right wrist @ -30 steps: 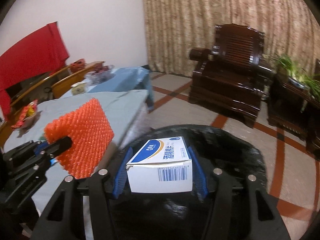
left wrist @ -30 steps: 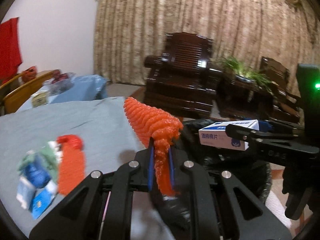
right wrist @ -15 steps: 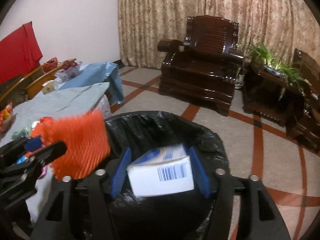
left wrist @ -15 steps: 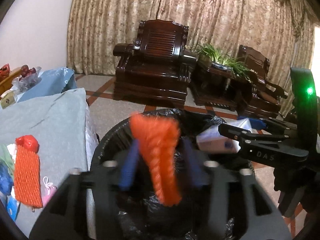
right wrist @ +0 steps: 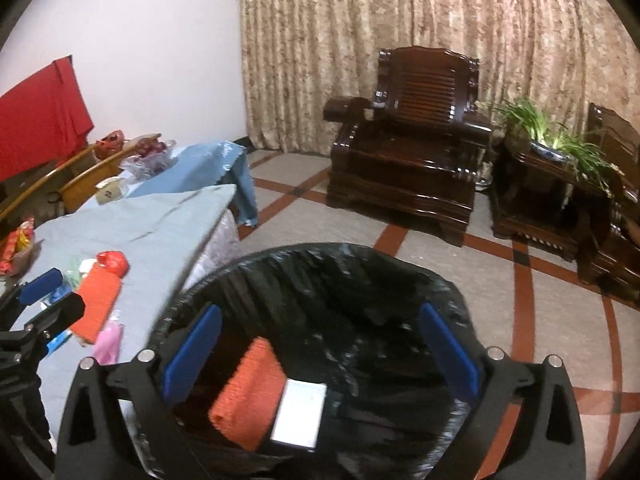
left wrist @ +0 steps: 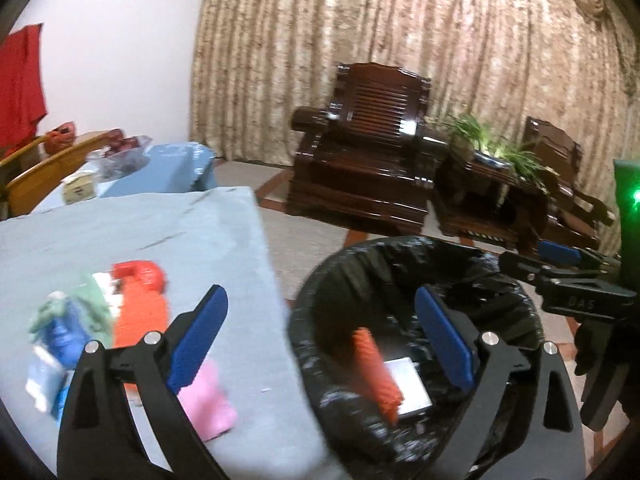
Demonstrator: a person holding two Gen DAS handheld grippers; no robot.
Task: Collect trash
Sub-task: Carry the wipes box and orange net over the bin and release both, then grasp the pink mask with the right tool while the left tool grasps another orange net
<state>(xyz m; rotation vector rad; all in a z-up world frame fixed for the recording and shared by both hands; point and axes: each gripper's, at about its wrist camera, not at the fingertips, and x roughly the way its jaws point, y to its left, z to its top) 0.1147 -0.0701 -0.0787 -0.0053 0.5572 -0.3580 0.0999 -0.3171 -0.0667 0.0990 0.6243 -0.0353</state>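
Your left tool [left wrist: 320,320] and right tool [right wrist: 320,328] are both opening, nothing between the pads — a second ago they clamped the net [right wrist: 250,394] and box [right wrist: 300,414], which now lie in the bin [right wrist: 404,268] below. Left of your tools, a soft, light net [left wrist: 140,312] waits on the tabletop [left wrist: 160,224] — pinch its middle.

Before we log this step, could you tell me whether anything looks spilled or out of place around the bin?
Nothing stands out. The orange foam net and white box lie inside the black-lined bin; the remaining wrappers sit on the table.
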